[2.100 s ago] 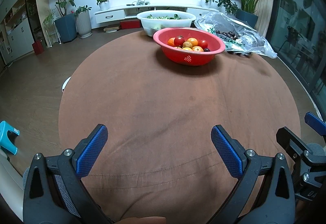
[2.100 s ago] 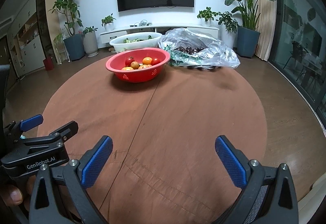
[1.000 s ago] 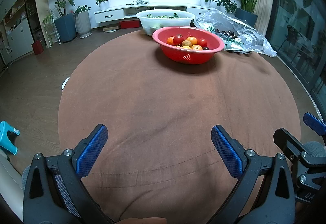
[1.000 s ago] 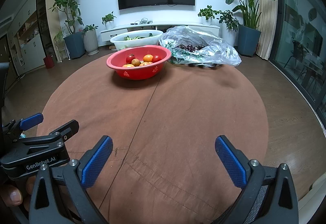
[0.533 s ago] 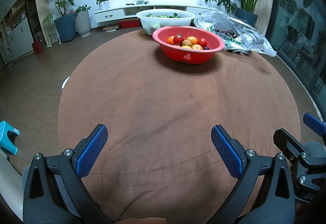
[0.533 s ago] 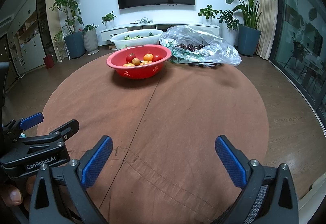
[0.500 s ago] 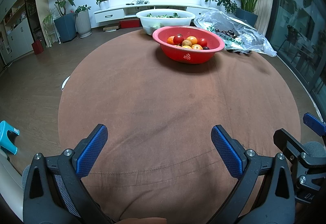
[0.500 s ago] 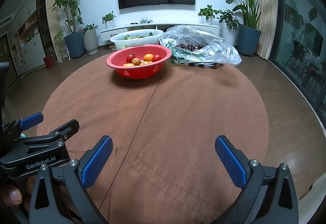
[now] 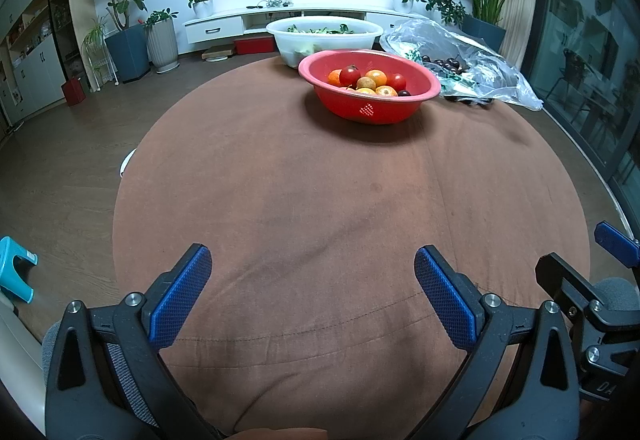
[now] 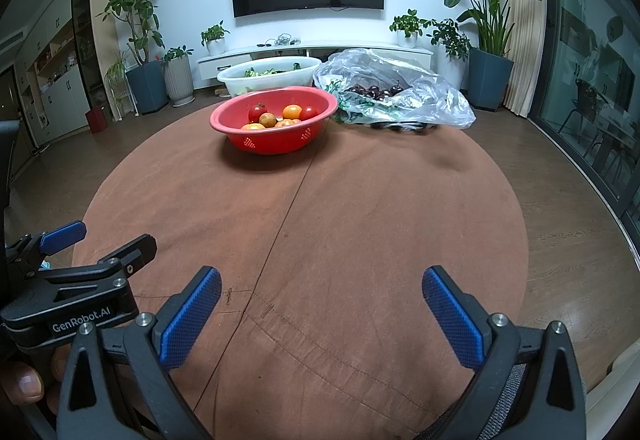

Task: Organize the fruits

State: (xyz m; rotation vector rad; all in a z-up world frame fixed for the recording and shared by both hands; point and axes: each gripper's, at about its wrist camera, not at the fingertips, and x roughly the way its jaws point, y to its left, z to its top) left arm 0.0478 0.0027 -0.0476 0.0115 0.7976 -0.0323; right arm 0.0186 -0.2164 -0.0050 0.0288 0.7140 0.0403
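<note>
Hovering low over the near edge of the round desk point(image 9: 320, 208), both tools sit side by side, well apart from the produce.

- Red basin point(image 9: 370, 88) at 12 o'clock on the far side of the desk; tomatoes and orange fruits point(image 9: 366, 79) heaped inside, one dark cherry at its right rim.
- Clear plastic bag point(image 10: 394, 96) just beside the basin, toward 1 o'clock; dark cherries point(image 10: 374, 91) showing in its mouth.
- White tub point(image 10: 270, 76) with greens behind the basin.
- Left gripper point(image 9: 312, 294): fingers spread wide, nothing between them, only cloth below.
- Right gripper point(image 10: 320, 304): fingers likewise wide, holding nothing, touching nothing.

Stage unclear: fruit gathered in the basin with cherries in the bag fits sorting barely under way or nearly wound up.

Judgement on handling: any reach is long, across the whole cloth. Cherries are small, round and soft; close gently on one at a time, keep clear of the bag film, which could snag and drag.
</note>
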